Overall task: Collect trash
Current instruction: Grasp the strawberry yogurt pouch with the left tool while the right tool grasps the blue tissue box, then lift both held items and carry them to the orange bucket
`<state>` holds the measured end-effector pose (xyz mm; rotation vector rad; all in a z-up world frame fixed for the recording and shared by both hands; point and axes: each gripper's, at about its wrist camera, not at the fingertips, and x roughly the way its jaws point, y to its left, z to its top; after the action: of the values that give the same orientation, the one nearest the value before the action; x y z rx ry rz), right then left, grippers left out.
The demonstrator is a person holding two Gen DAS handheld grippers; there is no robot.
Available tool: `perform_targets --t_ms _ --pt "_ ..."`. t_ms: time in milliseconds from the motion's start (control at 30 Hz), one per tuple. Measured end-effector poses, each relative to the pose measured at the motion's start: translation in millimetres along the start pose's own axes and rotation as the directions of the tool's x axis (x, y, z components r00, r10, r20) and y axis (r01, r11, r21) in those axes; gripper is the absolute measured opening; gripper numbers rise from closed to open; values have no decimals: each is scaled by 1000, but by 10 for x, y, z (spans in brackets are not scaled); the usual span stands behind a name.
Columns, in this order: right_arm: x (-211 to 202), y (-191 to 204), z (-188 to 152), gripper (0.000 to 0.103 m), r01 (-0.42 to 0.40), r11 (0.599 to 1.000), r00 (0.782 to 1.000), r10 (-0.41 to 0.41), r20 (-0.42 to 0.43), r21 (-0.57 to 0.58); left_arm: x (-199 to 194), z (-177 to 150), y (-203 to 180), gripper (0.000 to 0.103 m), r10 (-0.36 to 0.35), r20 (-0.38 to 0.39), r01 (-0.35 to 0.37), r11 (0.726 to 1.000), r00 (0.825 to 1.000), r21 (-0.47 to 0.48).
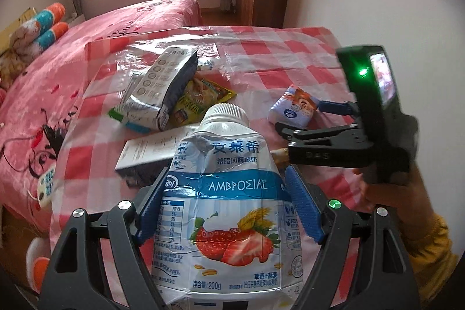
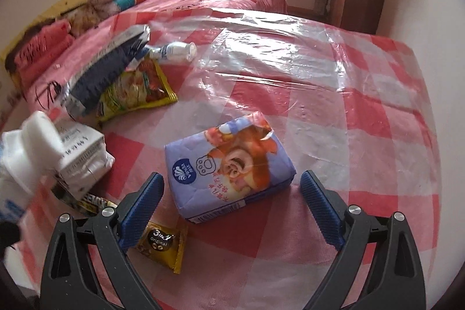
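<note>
The left tool [image 1: 229,205] is gripping a crumpled white strawberry yogurt pouch [image 1: 229,217] above the red-and-white checked, plastic-covered tabletop [image 2: 363,112]. The right tool [image 2: 232,211] is gaping wide, holding nothing, beside a purple tissue pack [image 2: 229,164]. A pink bed [image 1: 58,71] is lying beyond.

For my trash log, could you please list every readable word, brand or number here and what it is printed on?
"AMBPOΣIAL", "200g": yogurt pouch held in the left tongs.
"045": right tongs' arm.
"Vinda": tissue pack ahead of the right tongs.
"3in1 Original": coffee sachet.
Nutrition table, silver bag, white box: too small.
</note>
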<state>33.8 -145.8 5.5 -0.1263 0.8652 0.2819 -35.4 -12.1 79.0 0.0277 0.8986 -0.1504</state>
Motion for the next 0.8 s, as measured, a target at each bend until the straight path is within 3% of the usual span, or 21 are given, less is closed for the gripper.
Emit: perform_targets --t_ms 100,167,300,367,500,633,667,800 --pt "-26 -9 -15 92 -7 1000 1000 7 13 -8 -92 -53 53 77 -34 12 34 999 999 -33" --pt "-23 -8 -25 80 -7 1000 1000 7 12 -10 -143 -91 85 73 -53 15 54 997 998 -52" --pt "-53 2 -50 79 4 1000 1000 -4 19 -22 -170 -192 139 70 -74 0 74 994 997 -76" --pt "-61 8 -59 79 -1 1000 1000 1 23 -27 -148 -264 184 56 -82 -17 80 992 996 -94" --pt "-105 49 -96 78 -16 999 999 18 37 -40 -81 -395 223 57 -94 -53 89 992 994 -91" --pt "-165 37 -122 78 -49 999 997 50 57 -19 3 -491 200 73 -94 -85 89 994 992 -65" --pt "-187 33 -135 78 -53 999 996 53 66 -15 17 -518 178 85 -86 -90 82 996 992 -44" --pt "-279 18 -162 78 -71 997 993 71 99 -1 86 -647 72 88 -43 -136 52 997 990 64"
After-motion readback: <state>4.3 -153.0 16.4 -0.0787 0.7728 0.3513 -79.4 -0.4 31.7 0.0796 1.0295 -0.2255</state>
